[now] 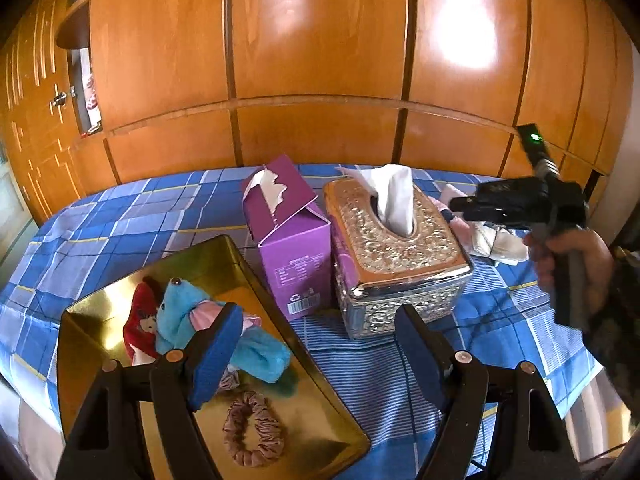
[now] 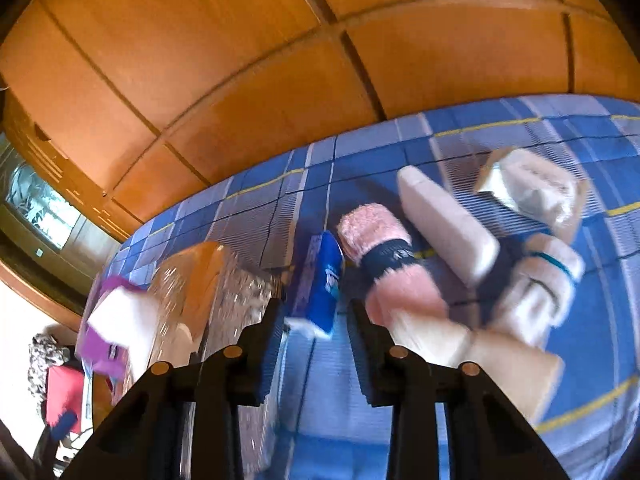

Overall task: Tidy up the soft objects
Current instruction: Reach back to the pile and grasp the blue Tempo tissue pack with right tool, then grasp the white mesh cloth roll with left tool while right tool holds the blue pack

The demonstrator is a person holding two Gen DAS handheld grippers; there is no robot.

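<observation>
A gold tray (image 1: 240,276) at the left of the blue checked bed holds a blue plush piece (image 1: 188,312), a red cloth (image 1: 138,320) and a pink scrunchie (image 1: 256,432). My left gripper (image 1: 316,352) is open and empty, its left finger over the tray. My right gripper (image 2: 316,344) is open above the bed, with a blue tissue pack (image 2: 320,280) just ahead between its fingertips. Rolled pink socks (image 2: 384,252) and white rolled cloths (image 2: 536,292) lie to its right. The right gripper also shows in the left wrist view (image 1: 464,204), over a heap of cloths (image 1: 496,240).
A purple tissue carton (image 1: 288,240) and an ornate metal tissue box (image 1: 400,248) stand mid-bed beside the tray. A wooden wardrobe wall (image 1: 320,60) backs the bed. The person's hand (image 1: 568,256) holds the right gripper at the right edge.
</observation>
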